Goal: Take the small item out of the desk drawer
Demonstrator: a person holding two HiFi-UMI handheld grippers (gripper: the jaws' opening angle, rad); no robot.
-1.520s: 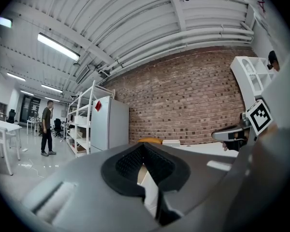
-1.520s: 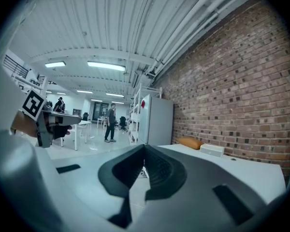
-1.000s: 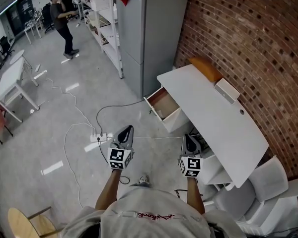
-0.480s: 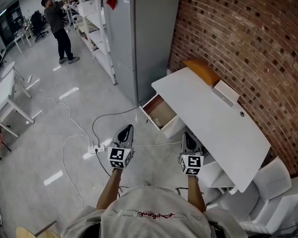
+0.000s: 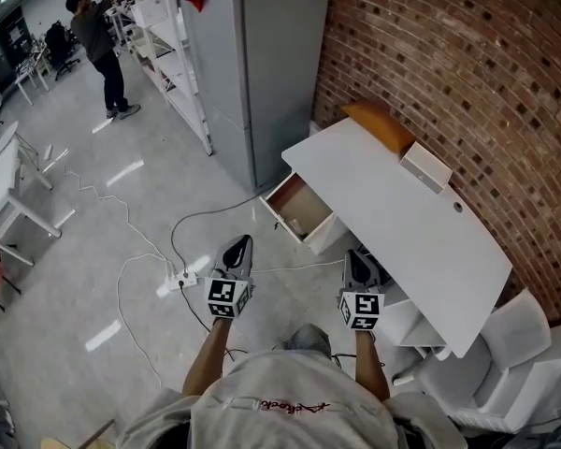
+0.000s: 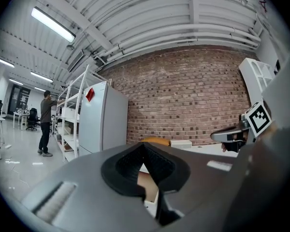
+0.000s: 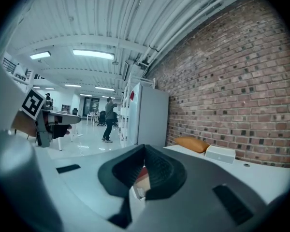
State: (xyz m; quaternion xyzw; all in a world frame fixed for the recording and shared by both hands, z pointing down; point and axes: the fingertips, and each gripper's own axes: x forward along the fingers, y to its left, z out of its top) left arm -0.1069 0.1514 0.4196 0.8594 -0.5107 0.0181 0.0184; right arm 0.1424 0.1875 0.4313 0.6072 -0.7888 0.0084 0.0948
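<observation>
1. The drawer [image 5: 304,204] of the white counter [image 5: 393,223] is seen pulled open, its brown bottom showing.
2. The small item cannot be made out inside it (too far off from every view).
3. The left tool [image 5: 240,244] and right tool [image 5: 354,258] are held above the floor, short of the drawer, each with its tips pressed together on nothing.
4. An orange cushion [image 5: 379,124] and a white box [image 5: 425,166] are set on the counter.

White desk [image 5: 393,213], red brick wall [image 5: 467,64], grey cabinet [image 5: 262,64].
</observation>
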